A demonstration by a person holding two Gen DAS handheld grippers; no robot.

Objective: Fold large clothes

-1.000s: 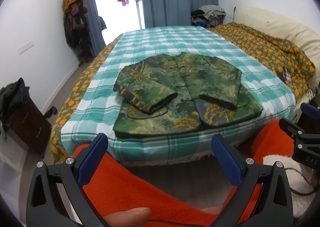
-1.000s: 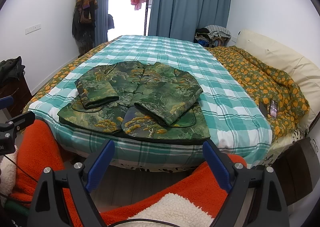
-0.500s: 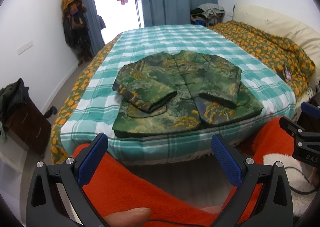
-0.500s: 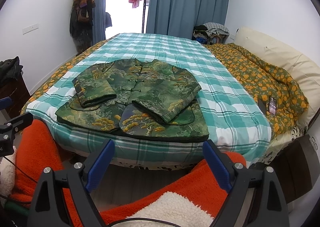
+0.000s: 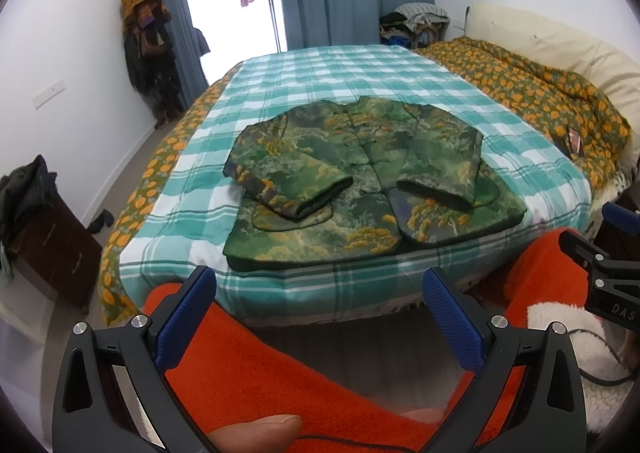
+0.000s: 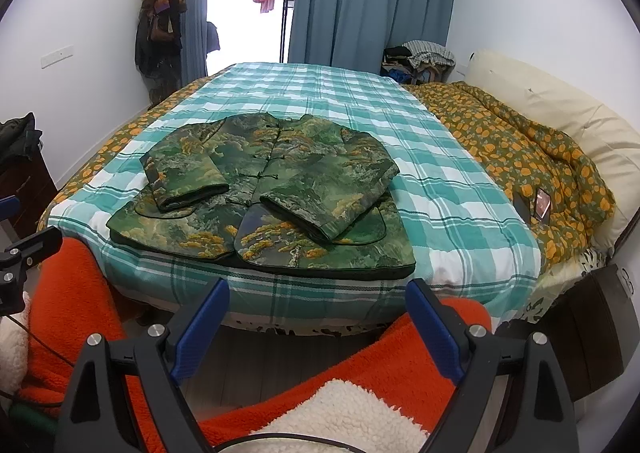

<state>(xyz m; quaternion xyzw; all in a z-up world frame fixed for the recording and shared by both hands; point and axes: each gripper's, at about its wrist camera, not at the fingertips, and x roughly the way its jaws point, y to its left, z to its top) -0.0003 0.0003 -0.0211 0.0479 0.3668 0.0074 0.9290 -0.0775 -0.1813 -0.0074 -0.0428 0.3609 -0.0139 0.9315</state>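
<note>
Left gripper [image 5: 320, 317]: jaws wide apart, nothing between them, held short of the bed over the orange fleece [image 5: 280, 373]; a thumb [image 5: 256, 431] shows under it.
Right gripper [image 6: 318, 317]: likewise spread and empty, also short of the bed's near edge.
Jacket [image 6: 272, 189]: green patterned, lying front-up near the foot of the bed [image 6: 460, 189] on the checked sheet, both sleeves already crossed in over the chest, hem toward the grippers.
Risk, left sleeve [image 5: 296, 181]: it lies loose on the front; I reckon a lift from the hem could let it slide off and undo the fold.
Risk, padding: the cloth looks thick and quilted, so a pinch on one layer alone may leave the back panel behind, or the fold may spring open.
Risk, hem edge: the hem sits just beside the mattress edge; a drag toward the grippers could pull it over the side.
Risk, right side: the phone [image 6: 542, 203] lies on the orange quilt [image 6: 520, 141], well apart from the jacket, and looks safe unless the sheet is tugged.
Open room, left: a strip of bare sheet, then the bed edge and floor.
Open room, far: broad bare sheet beyond the collar, good for folding away.
Open room, right: bare sheet up to the quilt.
</note>
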